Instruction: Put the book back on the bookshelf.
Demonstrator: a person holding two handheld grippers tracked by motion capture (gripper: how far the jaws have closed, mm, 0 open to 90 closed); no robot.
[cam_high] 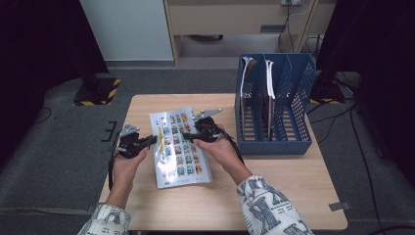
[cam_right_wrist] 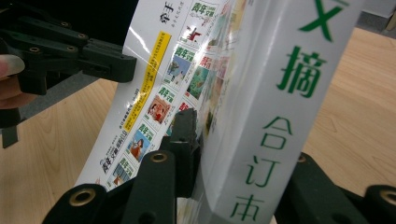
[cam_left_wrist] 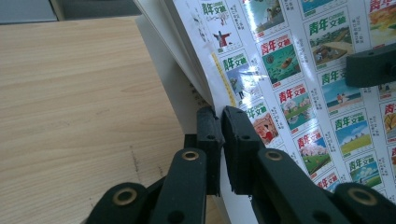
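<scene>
Blue file rack point(cam_high: 274, 105) beside magazine point(cam_high: 178, 147)

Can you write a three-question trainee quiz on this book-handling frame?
1. True or false: the left hand-held gripper is shut on the back cover of the book.
2. Which part of the book sits between the right hand-held gripper jaws? A) one loose page B) the thick spine side C) nothing
3. What stands on the table to the right of the book, and does it already hold anything?

Key
1. True: the jaws pinch the cover's edge, with the pages hanging apart from it.
2. B: the spine with green lettering fills the gap.
3. A blue file rack; two of its slots already hold books.
</scene>
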